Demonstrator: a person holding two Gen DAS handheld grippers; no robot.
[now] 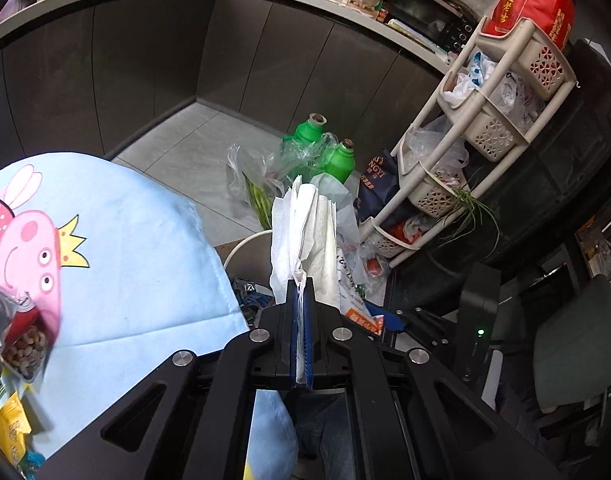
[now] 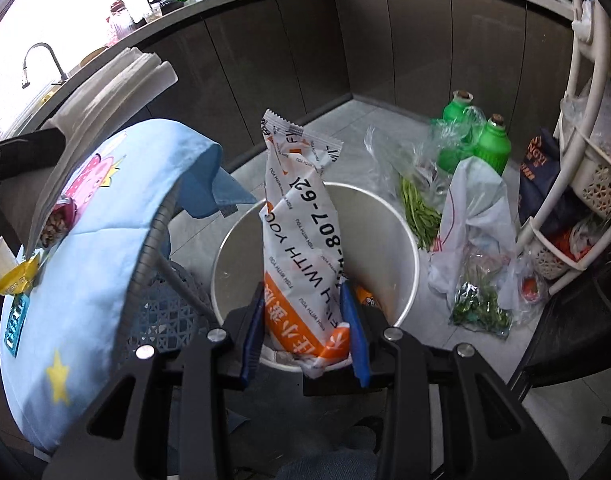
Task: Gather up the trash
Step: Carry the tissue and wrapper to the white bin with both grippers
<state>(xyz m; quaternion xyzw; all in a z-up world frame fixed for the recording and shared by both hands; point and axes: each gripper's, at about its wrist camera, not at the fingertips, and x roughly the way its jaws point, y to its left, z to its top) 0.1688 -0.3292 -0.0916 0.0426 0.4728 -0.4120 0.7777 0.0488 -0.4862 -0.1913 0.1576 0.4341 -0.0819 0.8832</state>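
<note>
White tissue paper is pinched flat in the left gripper, held up beside the blue-clothed table, probably waiting its turn. Right gripper clamps the orange-and-white snack wrapper by its bottom end, right over the white bin, so letting go should drop it in.

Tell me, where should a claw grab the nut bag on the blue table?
Probably by the torn silver top of the nut bag, coming from above the table: it lies flat, and that crumpled flap sticks up. Both claws are full now, though.
</note>
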